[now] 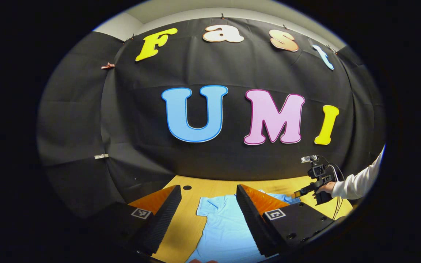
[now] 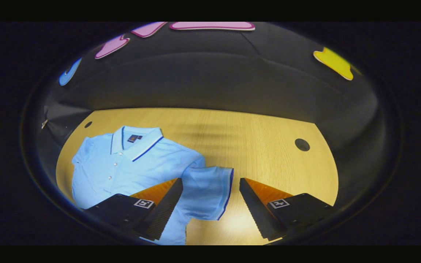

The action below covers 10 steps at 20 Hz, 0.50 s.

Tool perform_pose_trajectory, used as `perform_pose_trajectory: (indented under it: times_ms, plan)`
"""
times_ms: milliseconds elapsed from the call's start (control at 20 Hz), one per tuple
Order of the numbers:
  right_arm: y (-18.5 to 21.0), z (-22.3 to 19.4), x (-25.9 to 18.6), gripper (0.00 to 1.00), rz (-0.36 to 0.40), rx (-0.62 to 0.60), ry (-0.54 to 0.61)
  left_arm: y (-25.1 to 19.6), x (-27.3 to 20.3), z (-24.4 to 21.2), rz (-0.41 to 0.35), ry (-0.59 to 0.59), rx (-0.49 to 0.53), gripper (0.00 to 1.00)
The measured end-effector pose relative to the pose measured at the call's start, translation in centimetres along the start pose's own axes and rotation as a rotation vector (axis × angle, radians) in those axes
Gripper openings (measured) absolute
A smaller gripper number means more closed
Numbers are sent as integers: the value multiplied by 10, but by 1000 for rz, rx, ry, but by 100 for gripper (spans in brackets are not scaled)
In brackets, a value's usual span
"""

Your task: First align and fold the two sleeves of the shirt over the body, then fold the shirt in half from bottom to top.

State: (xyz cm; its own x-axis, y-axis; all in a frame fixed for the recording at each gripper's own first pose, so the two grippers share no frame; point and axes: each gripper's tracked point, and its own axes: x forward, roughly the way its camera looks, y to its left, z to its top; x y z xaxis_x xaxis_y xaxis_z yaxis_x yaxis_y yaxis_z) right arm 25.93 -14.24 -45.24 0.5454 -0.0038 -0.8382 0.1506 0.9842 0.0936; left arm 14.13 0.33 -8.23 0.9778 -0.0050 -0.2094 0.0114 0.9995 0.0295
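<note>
The wooden surface [image 2: 254,131] filled the middle of the right gripper view, and my light-blue polo shirt [image 2: 130,164] lay flat on it at lower left, collar up-frame. Its sleeve [image 2: 207,191] spread out at bottom centre, between the spread fingers of my right tool [image 2: 210,204], which held nothing. My left tool [image 1: 208,215] was open too, above the shirt. The cloth looked soft and light; I judged the sleeve's dark-edged hem [image 2: 228,193] the best place to pinch.

One shirt [image 2: 130,164], one table [image 2: 269,138], two grippers [image 1: 208,204] [image 2: 210,199].
</note>
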Motion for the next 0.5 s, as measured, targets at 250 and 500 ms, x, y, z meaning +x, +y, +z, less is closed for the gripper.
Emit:
perform_pose_trajectory:
  times_ms: [250,500]
  plan:
    - [-10,-18,32,98,-11,75,66,-5,-2,-11,9,36,5,96]
    - [-14,-22,45,96,-13,89,70,-7,-3,-14,17,47,10,96]
